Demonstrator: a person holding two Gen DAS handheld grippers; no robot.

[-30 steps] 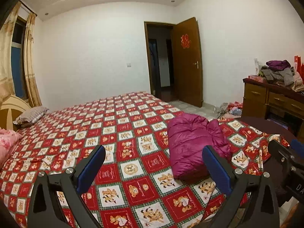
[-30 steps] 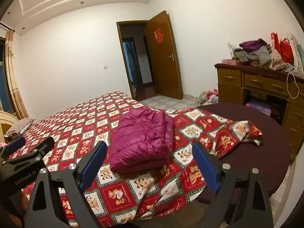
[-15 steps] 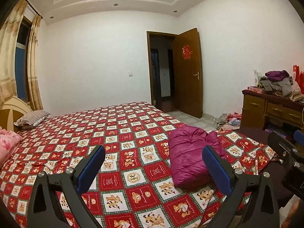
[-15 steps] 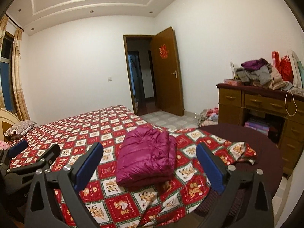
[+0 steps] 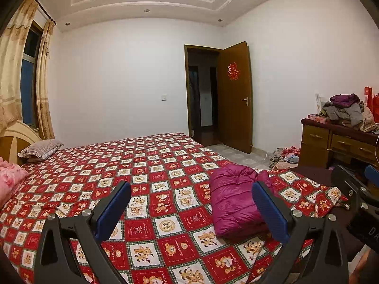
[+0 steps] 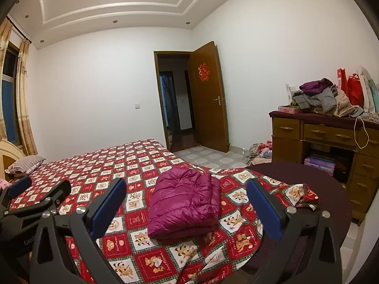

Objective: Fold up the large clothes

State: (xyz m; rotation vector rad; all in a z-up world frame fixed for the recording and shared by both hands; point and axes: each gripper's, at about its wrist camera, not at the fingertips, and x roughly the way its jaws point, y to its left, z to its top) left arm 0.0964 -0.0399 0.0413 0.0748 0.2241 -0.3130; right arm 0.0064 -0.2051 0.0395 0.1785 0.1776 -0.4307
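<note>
One folded jacket [image 6: 183, 203] of magenta quilted, puffy fabric with a slight sheen lies as a thick rounded rectangle near the foot corner of the bed [image 6: 99, 165]. The bed carries a flat cotton-like cover [image 5: 151, 165] printed in a red-and-white checker of small bear squares; one corner of the cover [image 6: 300, 194] is bunched on a dark maroon round surface [image 6: 319, 179]. Left gripper [image 5: 191, 210] and right gripper [image 6: 187, 209]: two each of black rigid arms ending in blue ribbed pads; both pairs of fingers [image 5: 113, 208] stand wide apart with nothing between them, above the cover and clear of the jacket. One striped pillow [image 5: 41, 150] rests at the rounded headboard [image 5: 16, 135]. One wooden dresser [image 6: 331, 139] with brass-coloured handles bears a loose heap of soft garments [image 6: 324, 98] on its tabletop. One brown wooden door [image 6: 208, 99] stands open.
</note>
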